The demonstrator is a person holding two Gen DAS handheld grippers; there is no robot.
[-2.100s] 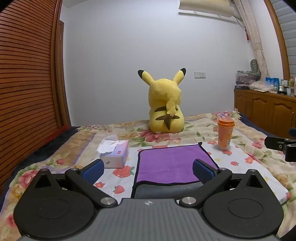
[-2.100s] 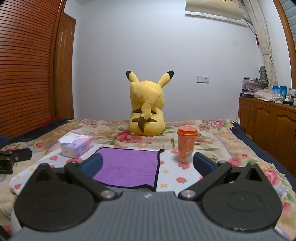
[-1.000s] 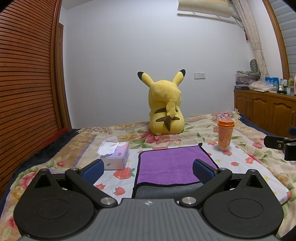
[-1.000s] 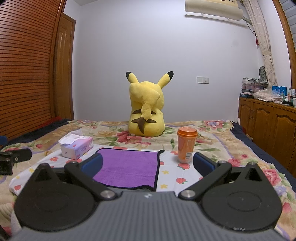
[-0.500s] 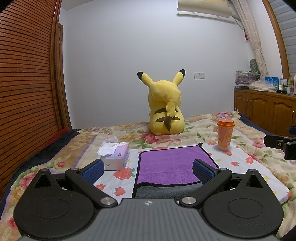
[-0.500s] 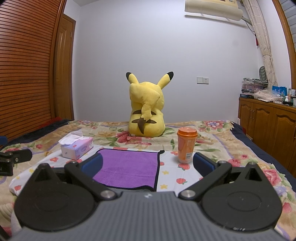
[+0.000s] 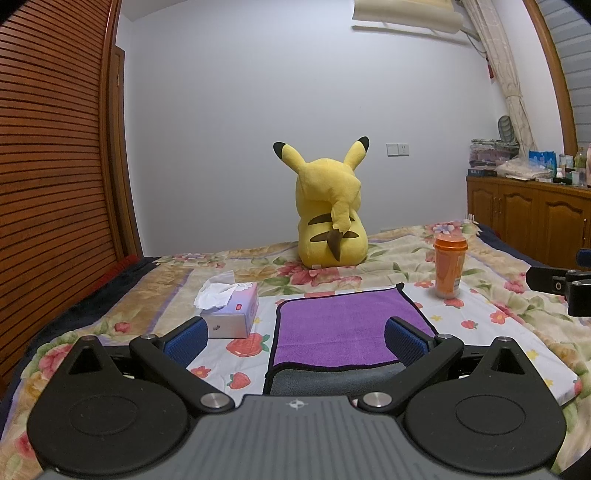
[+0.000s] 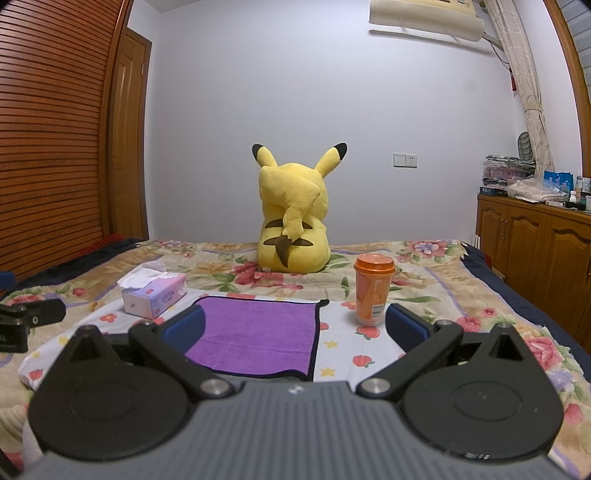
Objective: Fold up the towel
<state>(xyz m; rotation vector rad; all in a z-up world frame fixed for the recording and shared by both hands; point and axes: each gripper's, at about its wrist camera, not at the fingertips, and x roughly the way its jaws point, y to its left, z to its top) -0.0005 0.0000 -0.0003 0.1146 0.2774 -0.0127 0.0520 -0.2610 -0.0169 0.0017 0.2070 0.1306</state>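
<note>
Towel is purple w/ a dark edge, lying flat on the bed between the tissue box and the orange cup. It looks soft, light and floppy, so it'll prob sag when lifted. Best to pinch the near corners. Left claw and right claw are both wide and hold nothing.

Wall: plain pale grey, with a white switch plate.
Left side: slatted wooden wardrobe, wooden door.
Right side: wooden cabinet, cluttered top; curtain.
High up: air conditioner.
Bed: floral cover.
</note>
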